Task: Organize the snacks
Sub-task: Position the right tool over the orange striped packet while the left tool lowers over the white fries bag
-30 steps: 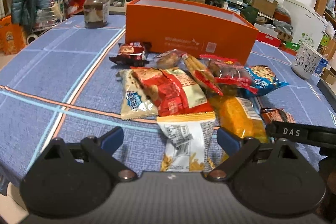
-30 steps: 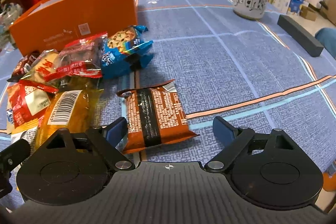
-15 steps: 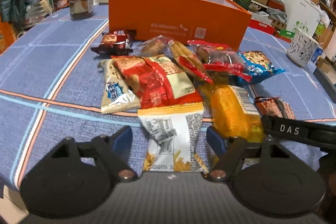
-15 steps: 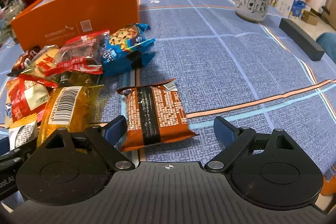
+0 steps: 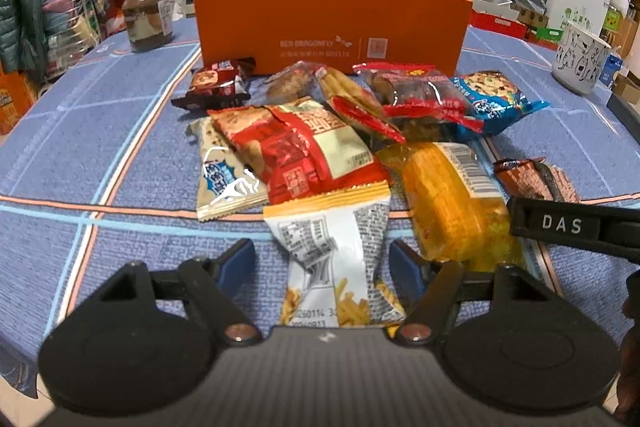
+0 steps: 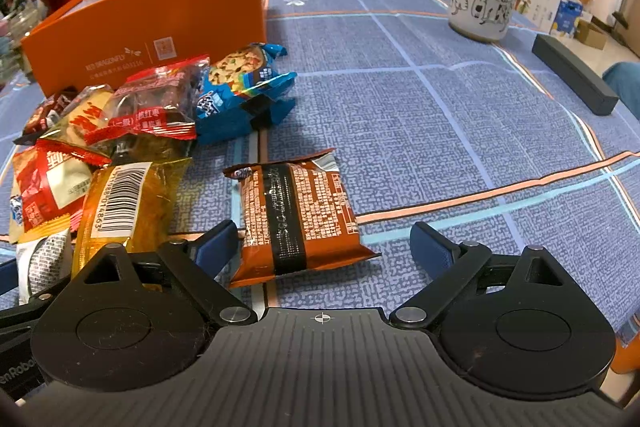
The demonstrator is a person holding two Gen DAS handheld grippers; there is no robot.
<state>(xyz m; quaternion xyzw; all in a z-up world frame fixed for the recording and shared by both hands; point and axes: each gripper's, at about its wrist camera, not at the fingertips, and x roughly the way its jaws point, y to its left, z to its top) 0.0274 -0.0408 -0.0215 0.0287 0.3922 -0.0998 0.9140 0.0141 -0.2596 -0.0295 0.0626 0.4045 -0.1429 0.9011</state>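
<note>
Foil-white fries packet [image 5: 336,259] lay nearest us, below the snack pile and orange box [image 5: 332,23], as our left gripper [image 5: 320,263] narrowed around it without pinching, while our right gripper [image 6: 320,247] spread over the brown packet [image 6: 296,215].

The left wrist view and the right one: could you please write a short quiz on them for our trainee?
1. True or false: the orange box stands on the far side of the snack pile, seen from both cameras.
2. In the left wrist view, what stands left of the orange box? A) a glass jar B) a kettle C) a fruit bowl
3. Short answer: which packet lies on its own, touching no other?

Key: 1 true. 2 A. 3 the brown packet with the black band, right of the pile.
</note>
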